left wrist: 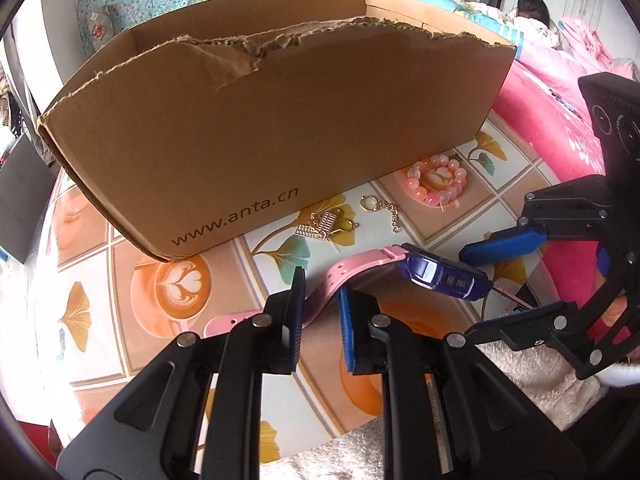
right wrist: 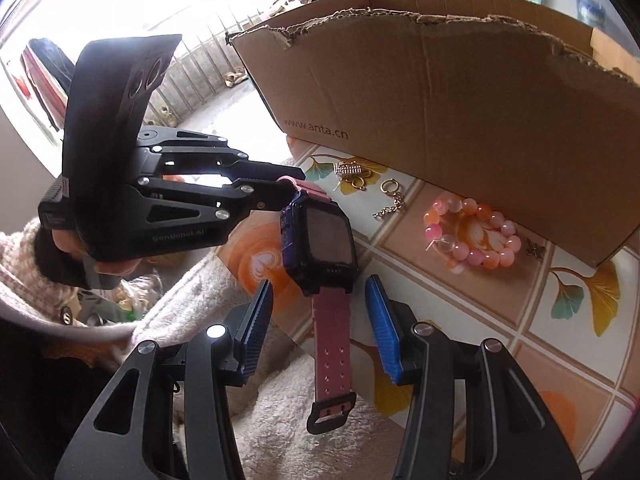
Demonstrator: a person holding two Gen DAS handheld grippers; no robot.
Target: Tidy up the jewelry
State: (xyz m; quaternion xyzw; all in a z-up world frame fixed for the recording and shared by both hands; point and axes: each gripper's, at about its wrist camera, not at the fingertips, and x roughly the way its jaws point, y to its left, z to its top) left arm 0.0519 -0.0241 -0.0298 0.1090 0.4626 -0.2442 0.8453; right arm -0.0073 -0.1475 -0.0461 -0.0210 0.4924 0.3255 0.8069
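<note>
Left gripper (right wrist: 294, 190): pinches the watch (right wrist: 320, 240) by its upper strap, apparently to lift it.
Right gripper (right wrist: 320, 312): jaws spread, flanking the lower strap, untouching.
Box (left wrist: 280, 120): likely destination.

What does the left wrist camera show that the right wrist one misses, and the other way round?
Only the left wrist view shows pink bedding beyond the table and the watch edge-on. Only the right wrist view shows the watch's dark screen, its buckle end hanging, a small butterfly charm and a railing. Both show the box, bead bracelet, gold chain, and the left gripper pinching the strap.
</note>
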